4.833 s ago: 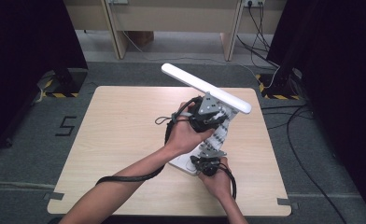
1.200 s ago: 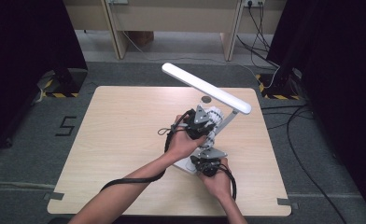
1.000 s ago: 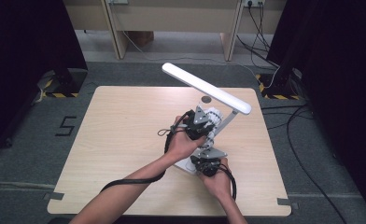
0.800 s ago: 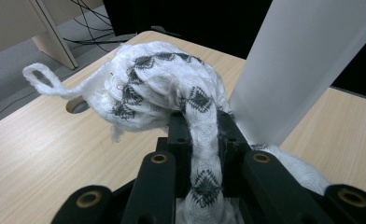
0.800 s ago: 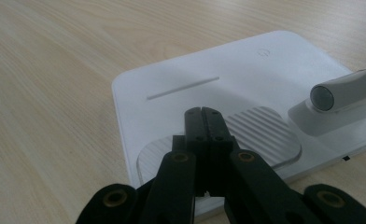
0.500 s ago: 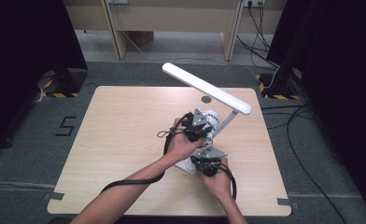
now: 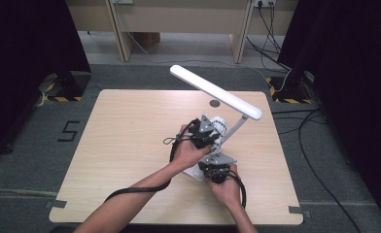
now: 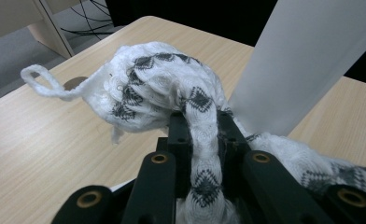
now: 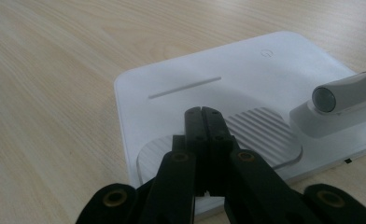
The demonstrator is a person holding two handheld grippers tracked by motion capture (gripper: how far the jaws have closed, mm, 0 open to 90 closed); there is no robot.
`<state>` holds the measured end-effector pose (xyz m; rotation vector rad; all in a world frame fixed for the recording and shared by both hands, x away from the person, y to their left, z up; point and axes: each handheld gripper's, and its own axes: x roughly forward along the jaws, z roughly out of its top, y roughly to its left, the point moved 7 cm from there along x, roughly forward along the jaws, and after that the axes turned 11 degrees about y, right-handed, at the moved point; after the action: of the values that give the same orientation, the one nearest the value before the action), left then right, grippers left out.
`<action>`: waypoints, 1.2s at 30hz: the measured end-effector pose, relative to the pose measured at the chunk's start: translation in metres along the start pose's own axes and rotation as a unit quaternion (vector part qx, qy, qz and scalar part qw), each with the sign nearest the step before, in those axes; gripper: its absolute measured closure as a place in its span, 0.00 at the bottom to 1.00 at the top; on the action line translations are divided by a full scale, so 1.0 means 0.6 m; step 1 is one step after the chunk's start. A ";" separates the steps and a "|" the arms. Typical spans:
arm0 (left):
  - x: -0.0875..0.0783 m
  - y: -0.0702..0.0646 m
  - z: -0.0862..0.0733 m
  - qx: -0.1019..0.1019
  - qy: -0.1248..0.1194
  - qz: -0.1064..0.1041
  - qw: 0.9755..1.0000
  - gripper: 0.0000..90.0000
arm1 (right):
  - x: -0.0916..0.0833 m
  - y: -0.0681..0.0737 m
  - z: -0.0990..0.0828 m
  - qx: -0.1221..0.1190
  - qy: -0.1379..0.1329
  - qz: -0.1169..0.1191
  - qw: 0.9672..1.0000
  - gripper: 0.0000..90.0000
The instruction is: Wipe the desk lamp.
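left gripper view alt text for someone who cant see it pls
The left gripper has its black jaws shut on a white knitted cloth with a dark diamond pattern, bunched up beside the flat white lamp arm. A loose white yarn loop sticks out to the left, above the light wooden table.

One camera looks down from high up on the worktop (image 7: 130,145), two ride close behind each claw, and all see the lamp (image 7: 216,91).
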<state>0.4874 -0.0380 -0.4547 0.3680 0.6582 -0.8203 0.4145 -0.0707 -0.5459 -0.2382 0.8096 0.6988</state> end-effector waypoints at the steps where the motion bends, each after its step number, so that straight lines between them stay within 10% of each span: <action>1: 0.000 0.001 -0.001 -0.001 0.002 -0.001 1.000 0.88 | 0.000 0.000 0.000 0.000 0.000 0.000 1.000 1.00; 36: -0.047 0.015 0.031 -0.040 -0.038 -0.012 0.998 0.88 | 0.001 -0.003 0.002 -0.013 -0.009 -0.006 1.000 1.00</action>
<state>0.4872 -0.0265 -0.4217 0.2570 0.6239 -0.8236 0.4169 -0.0713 -0.5456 -0.2596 0.7814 0.7006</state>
